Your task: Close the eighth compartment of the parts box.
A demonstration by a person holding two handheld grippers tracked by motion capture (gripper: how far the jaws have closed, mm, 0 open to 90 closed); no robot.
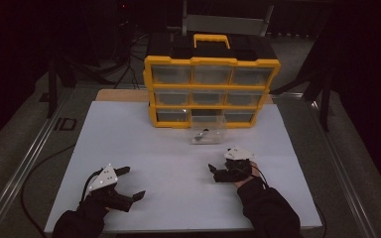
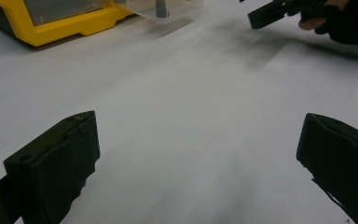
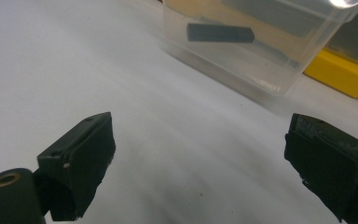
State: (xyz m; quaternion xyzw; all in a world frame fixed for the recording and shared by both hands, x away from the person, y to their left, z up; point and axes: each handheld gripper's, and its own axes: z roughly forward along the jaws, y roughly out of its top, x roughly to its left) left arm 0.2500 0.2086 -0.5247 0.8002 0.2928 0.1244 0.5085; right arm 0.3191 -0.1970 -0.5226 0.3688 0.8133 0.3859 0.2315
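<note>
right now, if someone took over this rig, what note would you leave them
Left gripper: open, empty, resting low over the white table near its front left.
Right gripper: open, empty, pointing toward the clear drawer.
The clear drawer is pulled out of the yellow organizer and sits on the table just in front of it, with a small dark part inside.
Done: drawer out. Left: likely grasp the drawer or the part; neither is touched.

The high view looks forward and down from above the person's side, while each gripper view sits low and close behind its own wide-spread black jaws, both facing the clear plastic drawer [image 3: 256, 42] and yellow-framed plastic drawer cabinet [image 2: 60, 23] beyond them, which all three views share.
</note>
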